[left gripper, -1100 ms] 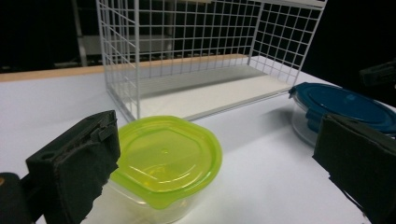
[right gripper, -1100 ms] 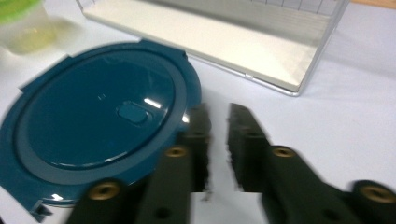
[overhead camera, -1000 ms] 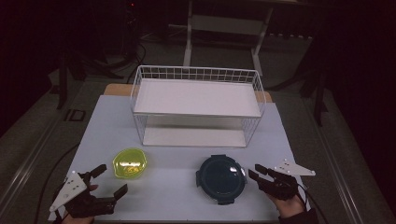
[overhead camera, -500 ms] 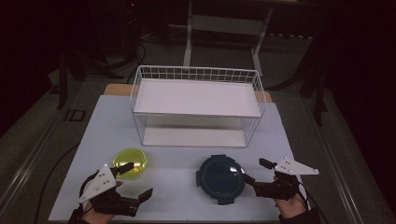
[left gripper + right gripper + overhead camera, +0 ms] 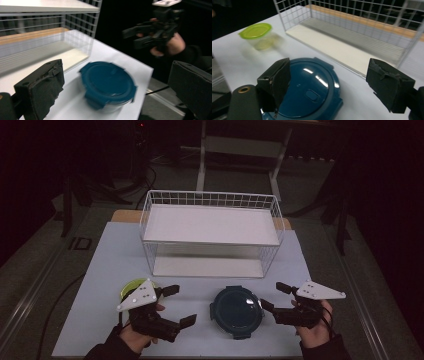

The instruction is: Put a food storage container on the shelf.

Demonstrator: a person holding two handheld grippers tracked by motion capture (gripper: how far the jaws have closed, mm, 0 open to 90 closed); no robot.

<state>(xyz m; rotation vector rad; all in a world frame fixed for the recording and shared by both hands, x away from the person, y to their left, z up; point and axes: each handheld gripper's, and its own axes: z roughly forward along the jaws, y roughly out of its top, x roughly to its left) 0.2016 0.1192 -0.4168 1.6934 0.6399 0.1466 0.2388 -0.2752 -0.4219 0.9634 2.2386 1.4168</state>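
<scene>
The blue round container [image 5: 236,311] with its clip lid sits on the white worktop [image 5: 105,265], in front of the wire basket [image 5: 211,233] and apart from it. To the right of the container the right hand-held gripper [image 5: 268,296] hangs above the worktop with its jaws spread wide – they have just been opening, and they hold nothing; in the right gripper view the blue lid lies below and between the two black pads [image 5: 278,77], not touched by them. To the left of the container the left hand-held gripper [image 5: 179,305] is also wide open and empty, its jaws pointing toward the container, with bare worktop between. Left of the blue container, well apart from it, stands a small container with a yellow-green lid [image 5: 257,33]; in the high view the left gripper covers it partly. The basket, with a white shelf board on top and another at its bottom, stands behind the container – nothing lies between the container and either gripper.
</scene>
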